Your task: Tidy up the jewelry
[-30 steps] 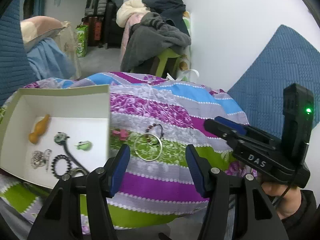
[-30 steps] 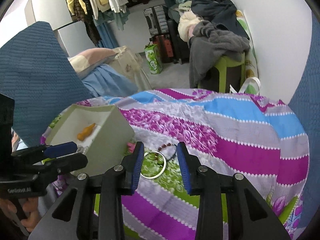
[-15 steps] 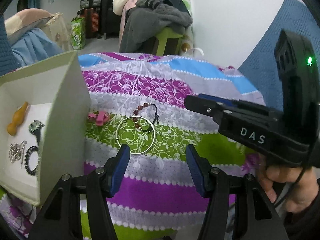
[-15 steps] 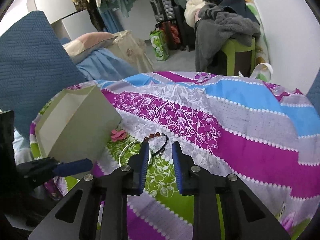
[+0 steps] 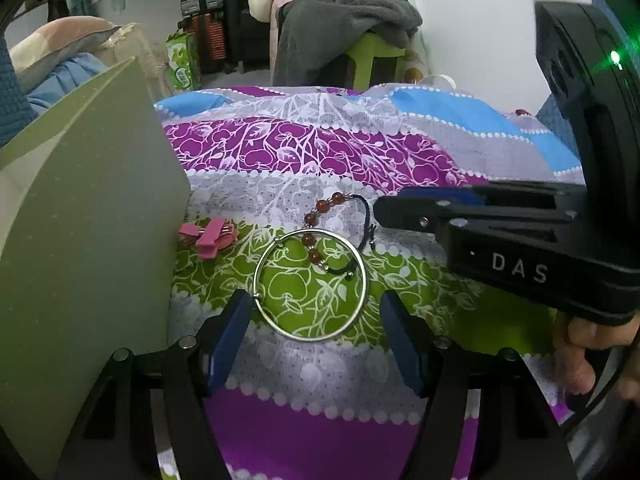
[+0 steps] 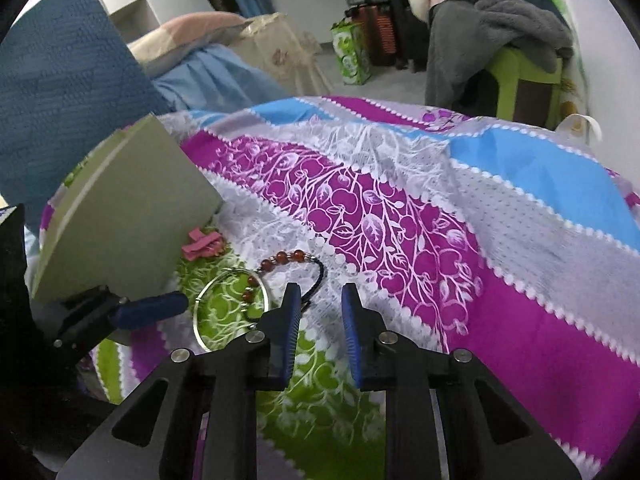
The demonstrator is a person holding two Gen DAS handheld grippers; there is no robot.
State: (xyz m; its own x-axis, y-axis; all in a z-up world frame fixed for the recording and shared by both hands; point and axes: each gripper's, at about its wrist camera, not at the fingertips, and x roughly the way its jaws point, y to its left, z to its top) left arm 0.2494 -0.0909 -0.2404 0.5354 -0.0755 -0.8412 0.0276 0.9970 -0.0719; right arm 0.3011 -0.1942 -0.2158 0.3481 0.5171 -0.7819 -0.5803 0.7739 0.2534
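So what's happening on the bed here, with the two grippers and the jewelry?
A person is tidying jewelry off a striped bedspread, a gripper in each hand. The left gripper is open with its jaws just widened, lined up on the silver bangle. The right gripper has just been narrowing, nothing between its jaws, near the red-bead bracelet that lies across the bangle. A pink hair clip sits beside the box. Nothing is gripped yet.

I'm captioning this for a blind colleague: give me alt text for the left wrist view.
The open left gripper hovers over a silver bangle on a striped bedspread, a red-beaded bracelet lying across it. A pink clip sits beside a box; the right gripper reaches in.
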